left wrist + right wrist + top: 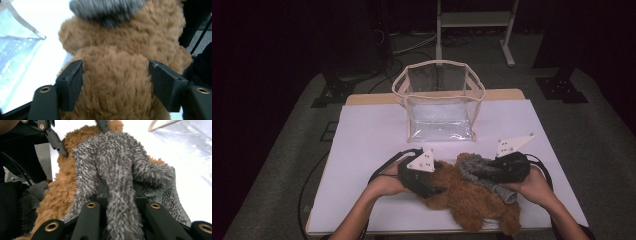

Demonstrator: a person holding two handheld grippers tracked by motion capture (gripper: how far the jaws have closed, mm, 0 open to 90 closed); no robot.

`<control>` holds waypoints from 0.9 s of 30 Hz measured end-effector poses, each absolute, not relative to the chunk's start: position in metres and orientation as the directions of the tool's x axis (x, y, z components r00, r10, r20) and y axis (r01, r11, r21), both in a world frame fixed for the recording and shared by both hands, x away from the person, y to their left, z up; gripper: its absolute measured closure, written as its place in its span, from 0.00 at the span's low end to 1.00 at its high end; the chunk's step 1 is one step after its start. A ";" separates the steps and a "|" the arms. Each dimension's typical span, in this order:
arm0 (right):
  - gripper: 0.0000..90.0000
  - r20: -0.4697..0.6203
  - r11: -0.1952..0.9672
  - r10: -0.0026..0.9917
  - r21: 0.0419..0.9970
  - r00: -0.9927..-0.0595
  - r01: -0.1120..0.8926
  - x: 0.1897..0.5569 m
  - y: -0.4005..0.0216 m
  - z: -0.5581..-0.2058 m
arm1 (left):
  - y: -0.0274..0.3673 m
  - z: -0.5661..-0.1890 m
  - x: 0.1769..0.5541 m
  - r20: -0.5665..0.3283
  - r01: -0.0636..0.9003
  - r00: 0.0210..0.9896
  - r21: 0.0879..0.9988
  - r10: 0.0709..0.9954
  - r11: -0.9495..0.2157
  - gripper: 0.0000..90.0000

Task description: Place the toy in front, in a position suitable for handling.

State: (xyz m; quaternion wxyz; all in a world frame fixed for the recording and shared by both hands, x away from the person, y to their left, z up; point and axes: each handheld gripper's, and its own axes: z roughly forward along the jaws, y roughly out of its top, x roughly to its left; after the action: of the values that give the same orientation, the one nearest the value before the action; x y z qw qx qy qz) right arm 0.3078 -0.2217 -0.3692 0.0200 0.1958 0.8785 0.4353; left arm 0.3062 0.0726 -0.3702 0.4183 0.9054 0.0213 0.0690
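A brown fluffy cloth (472, 202) lies at the near edge of the white table (372, 130), with a grey fuzzy cloth (502, 192) draped over its right part. My left gripper (439, 190) reaches in from the left. In the left gripper view its jaws (115, 67) squeeze a fold of the brown cloth (120, 50), with the grey cloth (107, 10) beyond. My right gripper (477, 172) comes from the right. Its jaws (118, 192) are shut on a strand of the grey cloth (107, 157), which lies on the brown cloth (62, 187).
An open clear plastic bag with cream trim (439, 100) stands upright at the middle of the table, behind the cloths, and its corner (17, 50) shows left of my left gripper. Cables trail from both grippers. Dark floor surrounds the table.
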 end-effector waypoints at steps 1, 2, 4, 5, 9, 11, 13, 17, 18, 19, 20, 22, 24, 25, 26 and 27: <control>0.82 0.136 0.542 0.357 0.775 -0.924 0.324 0.306 -0.220 -0.371 | 0.071 -0.369 0.306 0.112 -0.026 0.990 0.758 0.091 -0.651 0.32; 0.82 0.136 0.542 0.356 0.776 -0.925 0.323 0.304 -0.218 -0.372 | 0.070 -0.369 0.306 0.111 -0.027 0.990 0.756 0.088 -0.654 0.32; 0.82 0.122 0.549 0.354 0.776 -0.927 0.311 0.303 -0.216 -0.371 | 0.067 -0.372 0.306 0.126 -0.034 0.988 0.732 0.087 -0.680 0.37; 0.82 0.119 0.551 0.357 0.774 -0.927 0.311 0.304 -0.216 -0.370 | 0.066 -0.373 0.306 0.122 -0.030 0.989 0.730 0.088 -0.683 0.38; 0.82 0.134 0.546 0.347 0.775 -0.928 0.317 0.312 -0.210 -0.373 | 0.072 -0.374 0.303 0.108 -0.016 0.990 0.733 0.094 -0.680 0.40; 0.82 0.127 0.555 0.335 0.774 -0.934 0.304 0.315 -0.201 -0.375 | 0.076 -0.375 0.301 0.106 -0.013 0.990 0.731 0.095 -0.683 0.40; 0.82 0.123 0.565 0.323 0.771 -0.938 0.296 0.318 -0.193 -0.376 | 0.081 -0.375 0.297 0.105 -0.006 0.989 0.729 0.104 -0.684 0.41; 0.82 0.118 0.581 0.311 0.761 -0.943 0.287 0.320 -0.185 -0.372 | 0.084 -0.379 0.294 0.111 0.003 0.986 0.733 0.125 -0.680 0.42; 0.82 0.115 0.582 0.308 0.762 -0.944 0.283 0.320 -0.186 -0.369 | 0.084 -0.379 0.294 0.109 0.009 0.985 0.735 0.132 -0.678 0.42; 0.82 0.110 0.579 0.311 0.765 -0.944 0.280 0.318 -0.188 -0.366 | 0.083 -0.379 0.294 0.108 0.013 0.985 0.738 0.138 -0.674 0.42; 0.82 0.101 0.569 0.314 0.776 -0.944 0.272 0.316 -0.192 -0.361 | 0.083 -0.379 0.294 0.111 0.011 0.984 0.737 0.137 -0.676 0.42; 0.82 0.095 0.544 0.320 0.796 -0.943 0.265 0.311 -0.198 -0.352 | 0.082 -0.379 0.294 0.112 0.010 0.984 0.739 0.139 -0.673 0.42; 0.82 0.090 0.552 0.319 0.791 -0.943 0.262 0.308 -0.199 -0.351 | 0.082 -0.378 0.295 0.110 0.009 0.985 0.741 0.134 -0.671 0.42; 0.82 0.096 0.565 0.316 0.780 -0.944 0.268 0.308 -0.197 -0.354 | 0.082 -0.376 0.296 0.109 0.006 0.985 0.744 0.131 -0.669 0.41; 0.82 0.101 0.577 0.308 0.771 -0.946 0.270 0.308 -0.195 -0.359 | 0.082 -0.375 0.296 0.106 0.005 0.987 0.744 0.125 -0.668 0.40; 0.82 0.119 0.582 0.302 0.763 -0.946 0.281 0.308 -0.193 -0.364 | 0.082 -0.373 0.297 0.107 -0.003 0.988 0.746 0.116 -0.666 0.39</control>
State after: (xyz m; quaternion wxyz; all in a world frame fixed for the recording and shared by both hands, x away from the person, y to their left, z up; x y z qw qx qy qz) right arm 0.3082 -0.1929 -0.3641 0.0121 0.1641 0.8892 0.4270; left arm 0.2966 0.0818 -0.3729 0.4073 0.9099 0.0310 0.0727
